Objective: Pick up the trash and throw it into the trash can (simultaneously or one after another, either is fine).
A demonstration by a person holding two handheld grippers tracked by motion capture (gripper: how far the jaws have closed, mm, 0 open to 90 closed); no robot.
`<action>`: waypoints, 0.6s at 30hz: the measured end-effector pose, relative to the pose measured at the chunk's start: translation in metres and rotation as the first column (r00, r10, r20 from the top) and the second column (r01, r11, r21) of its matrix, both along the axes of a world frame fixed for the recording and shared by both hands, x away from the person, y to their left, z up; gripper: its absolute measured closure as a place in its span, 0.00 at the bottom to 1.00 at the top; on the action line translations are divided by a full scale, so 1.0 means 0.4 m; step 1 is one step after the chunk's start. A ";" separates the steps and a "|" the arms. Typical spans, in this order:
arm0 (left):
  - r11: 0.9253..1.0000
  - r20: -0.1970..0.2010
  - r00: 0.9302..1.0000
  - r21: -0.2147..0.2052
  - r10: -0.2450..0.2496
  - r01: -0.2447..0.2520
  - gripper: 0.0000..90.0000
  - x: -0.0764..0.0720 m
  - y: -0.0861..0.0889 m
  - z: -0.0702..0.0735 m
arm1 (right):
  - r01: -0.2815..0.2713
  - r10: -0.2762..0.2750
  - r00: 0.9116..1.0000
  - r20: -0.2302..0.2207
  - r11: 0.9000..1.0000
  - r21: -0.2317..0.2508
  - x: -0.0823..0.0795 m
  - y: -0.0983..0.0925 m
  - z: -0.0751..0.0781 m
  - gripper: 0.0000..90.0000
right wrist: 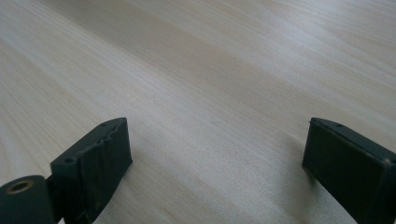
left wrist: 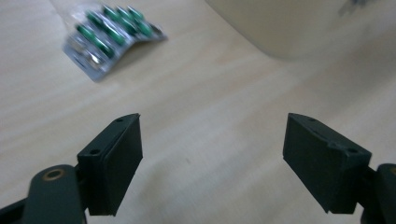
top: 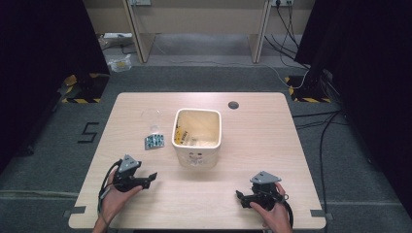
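My left gripper [top: 151, 176] sits low at about eight o'clock on the pale wooden table [top: 262, 141], my hand [top: 114, 196] wrapped around its black body, and its jaws stand wide apart with nothing between them; in the left gripper view I look past my two black pads [left wrist: 119, 158] at bare wood grain. My right gripper [top: 238, 195] rests at about five o'clock, well apart from the left one, and its jaws are likewise spread wide over empty tabletop, the dark pads [right wrist: 95, 161] framing only light wood in the right gripper view. At the centre of the table stands a cream-coloured square plastic bin [top: 197, 136], upright, open at the top, with some yellowish scraps lying inside that I cannot make out. Just beside its nine o'clock side lies a silver blister pack of green capsules [top: 154, 141], flat on the wood; in the left gripper view that pack [left wrist: 112, 35] shows ahead toward eleven o'clock. A clear plastic bag [top: 151, 118] lies touching the pack's far end. A small dark round hole [top: 233, 105] sits near the table's far edge, at about one o'clock.
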State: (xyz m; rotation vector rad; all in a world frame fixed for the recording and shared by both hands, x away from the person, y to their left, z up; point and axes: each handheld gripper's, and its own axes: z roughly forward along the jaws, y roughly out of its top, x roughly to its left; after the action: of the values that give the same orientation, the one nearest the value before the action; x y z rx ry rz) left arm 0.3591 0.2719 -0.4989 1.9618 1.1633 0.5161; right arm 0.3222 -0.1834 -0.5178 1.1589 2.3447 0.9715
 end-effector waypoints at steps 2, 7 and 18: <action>0.999 0.003 0.999 -0.003 0.038 -0.038 0.17 0.028 -0.002 0.011 | 0.000 0.000 1.000 -0.001 1.000 0.001 0.000 0.000 0.000 0.09; 0.997 -0.003 0.997 0.005 0.072 -0.072 0.18 0.089 -0.010 0.022 | -0.002 0.002 1.000 -0.001 1.000 0.000 0.001 0.000 0.000 0.08; 0.990 -0.041 0.989 -0.007 0.143 -0.143 0.18 0.202 -0.018 0.011 | -0.003 0.003 1.000 -0.001 1.000 0.000 0.001 0.001 -0.001 0.08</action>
State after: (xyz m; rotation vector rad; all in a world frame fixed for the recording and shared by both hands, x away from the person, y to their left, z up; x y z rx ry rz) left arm 0.4397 0.2648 -0.4947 1.8977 1.3366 0.5457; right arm 0.3227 -0.1831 -0.5181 1.1563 2.3473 0.9729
